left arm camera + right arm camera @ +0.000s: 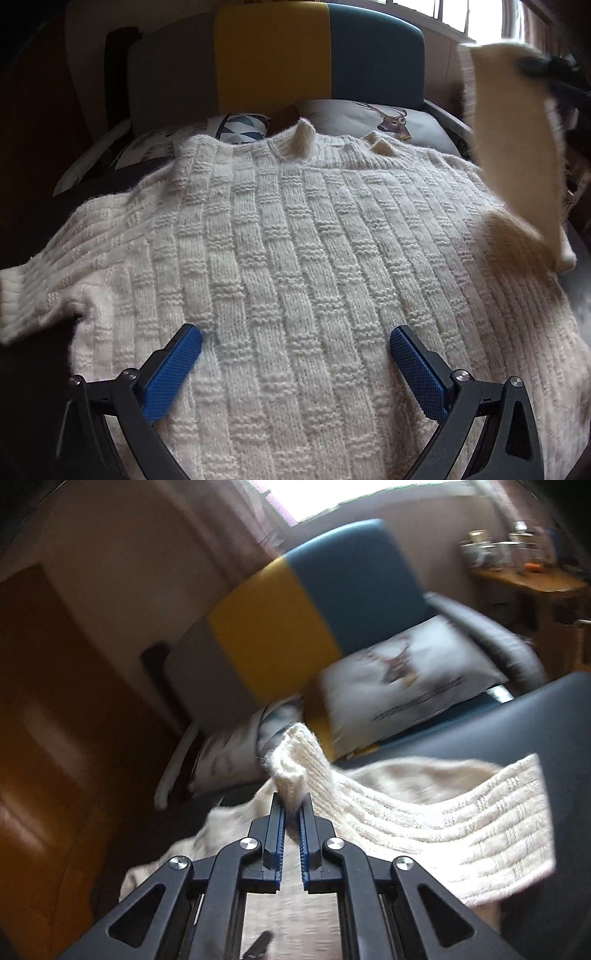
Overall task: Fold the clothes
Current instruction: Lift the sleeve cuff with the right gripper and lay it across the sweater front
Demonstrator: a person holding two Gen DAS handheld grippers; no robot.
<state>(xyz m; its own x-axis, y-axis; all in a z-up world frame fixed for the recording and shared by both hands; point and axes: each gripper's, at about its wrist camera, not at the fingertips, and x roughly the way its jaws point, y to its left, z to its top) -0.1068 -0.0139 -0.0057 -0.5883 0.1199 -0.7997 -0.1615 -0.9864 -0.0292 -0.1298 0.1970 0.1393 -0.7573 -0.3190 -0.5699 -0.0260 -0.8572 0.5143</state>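
One sweater [295, 240] flat, collar far; left hand-held gripper [295, 350] apart, right [291, 805] clamps sleeve [424, 812].

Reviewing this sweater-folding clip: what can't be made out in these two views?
- Left wrist view: the right gripper is a motion-blurred dark shape; its jaws are unreadable here.
- Left wrist view: the sweater hem is cut off by the bottom edge.
- Right wrist view: small items on the side table are blurred and too small.

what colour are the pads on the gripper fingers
Blue, with a fine grid texture, on black fingers; clearest in the left wrist view.
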